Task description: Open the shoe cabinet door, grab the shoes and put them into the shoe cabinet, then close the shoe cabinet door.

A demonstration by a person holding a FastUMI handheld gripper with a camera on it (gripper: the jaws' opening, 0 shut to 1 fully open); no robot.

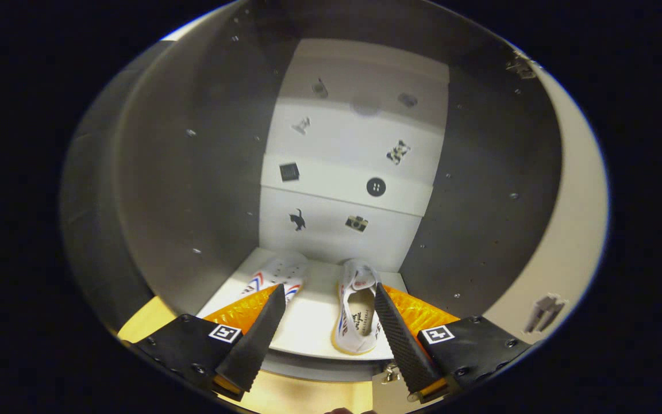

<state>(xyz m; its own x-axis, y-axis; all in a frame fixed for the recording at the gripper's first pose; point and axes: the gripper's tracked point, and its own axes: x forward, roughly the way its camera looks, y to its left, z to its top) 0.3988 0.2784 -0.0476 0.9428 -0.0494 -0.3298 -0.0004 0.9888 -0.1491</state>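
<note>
the gripper (326,305) is released, fingers spread with nothing between them. both shoes sit on the cabinet (193,172) floor: the left shoe (282,273) at 11 o'clock of the fingers, the right shoe (357,310) touching the right finger at 1 o'clock. stickers (376,187) dot the back wall at 12.

1. Two white shoes, the left shoe (281,276) and the right shoe (357,307)
2. One shoe cabinet (480,190)
3. One tool (327,296), its two fingers apart, gripping nothing
4. Eight small stickers (376,187) on the back panel
</note>
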